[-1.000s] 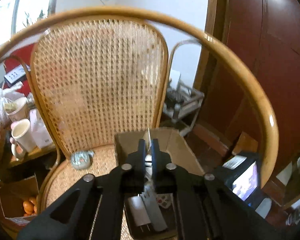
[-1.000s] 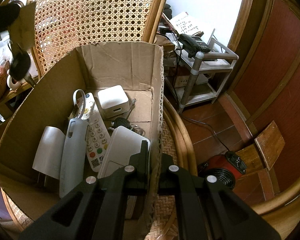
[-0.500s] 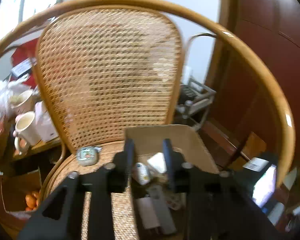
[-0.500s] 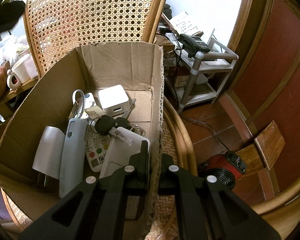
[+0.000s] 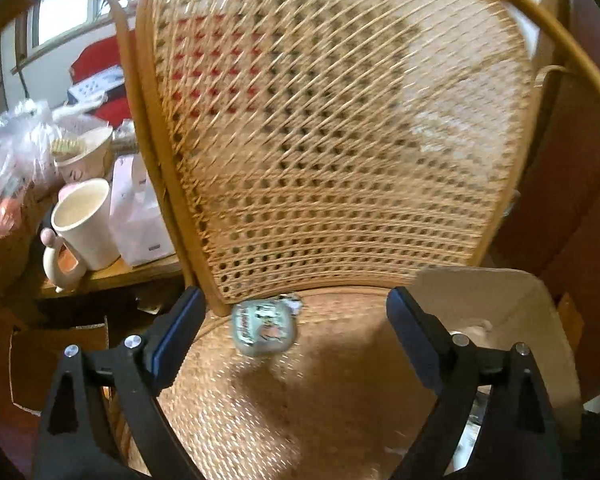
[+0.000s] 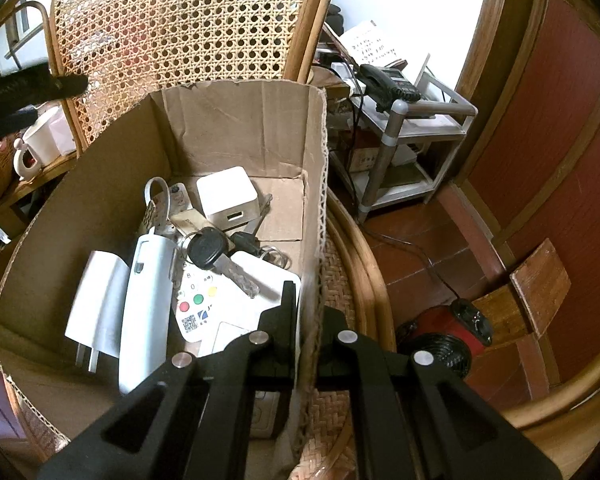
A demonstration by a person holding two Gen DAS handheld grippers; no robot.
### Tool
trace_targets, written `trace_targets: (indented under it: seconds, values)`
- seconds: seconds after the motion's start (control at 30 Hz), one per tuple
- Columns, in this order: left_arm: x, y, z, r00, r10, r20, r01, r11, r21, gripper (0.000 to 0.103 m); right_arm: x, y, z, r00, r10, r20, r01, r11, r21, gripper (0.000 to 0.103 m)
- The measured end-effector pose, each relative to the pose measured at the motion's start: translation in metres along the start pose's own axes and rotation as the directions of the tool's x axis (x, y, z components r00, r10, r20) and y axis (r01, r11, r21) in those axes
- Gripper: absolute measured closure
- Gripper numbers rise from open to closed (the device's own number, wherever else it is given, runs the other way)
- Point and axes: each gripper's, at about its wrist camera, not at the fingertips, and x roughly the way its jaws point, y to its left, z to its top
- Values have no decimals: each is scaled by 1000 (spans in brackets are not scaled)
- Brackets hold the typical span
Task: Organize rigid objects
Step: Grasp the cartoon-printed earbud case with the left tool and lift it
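The cardboard box (image 6: 236, 128) on the rattan chair (image 5: 332, 128) was pinched at its right wall by the right gripper (image 6: 305, 316). The left gripper (image 5: 292, 320) was spread wide, the small tin (image 5: 263, 330) seen between its fingers, untouched, on the seat.

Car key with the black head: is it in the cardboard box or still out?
In. The car key lies inside the cardboard box, resting on the white remote and flat white device.

A white mug (image 5: 85, 224) stands on a wooden bench (image 5: 112, 276) at nine o'clock, plastic bags (image 5: 8, 148) behind it. At two o'clock, a black telephone (image 6: 388, 80) sits atop a metal shelf rack (image 6: 404, 136); a red fan heater (image 6: 444, 344) rests on the floor at four.
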Motion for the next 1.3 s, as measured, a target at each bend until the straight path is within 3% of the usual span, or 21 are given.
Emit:
trace_targets:
  seconds: [0.13,0.5,0.53,0.57,0.6,0.63,0.73,0.83,0.93,1.13,1.3]
  values:
    - [36,13,0,997,19,-78,-22,999,-27,12,1,0,1,1000,-2,1,2,1000,-2,95]
    - [110,18,-17,973,85,-217,-77,996,48,15,2,0,2,1000,-1,2,1,1000,-6,95]
    - [117,17,-21,967,91,-236,-78,995,62,22,2,0,2,1000,0,2,0,1000,-6,95]
    - [122,17,-24,962,91,-257,-75,995,72,40,2,0,2,1000,0,2,0,1000,-8,95]
    - [128,17,-29,954,88,-287,-69,995,77,43,2,0,3,1000,0,2,0,1000,-8,95]
    - [127,19,-30,961,66,-268,-53,997,55,47,2,0,3,1000,0,1,0,1000,-8,95]
    - [124,21,-33,956,67,-284,-52,997,59,47,2,0,3,1000,0,2,0,1000,-8,95]
    - [112,18,-38,956,93,-278,-70,993,91,48,2,0,3,1000,1,1,-1,1000,-8,95]
    - [80,10,-37,970,76,-232,-55,994,94,48,2,0,3,1000,0,2,0,1000,-8,95]
    - [-2,-18,-25,997,19,-78,-10,993,114,47,2,0,3,1000,-1,2,1,1000,-5,95]
    - [-68,-43,-20,999,-17,34,12,989,147,47,1,-1,3,1000,0,2,0,1000,-5,95]
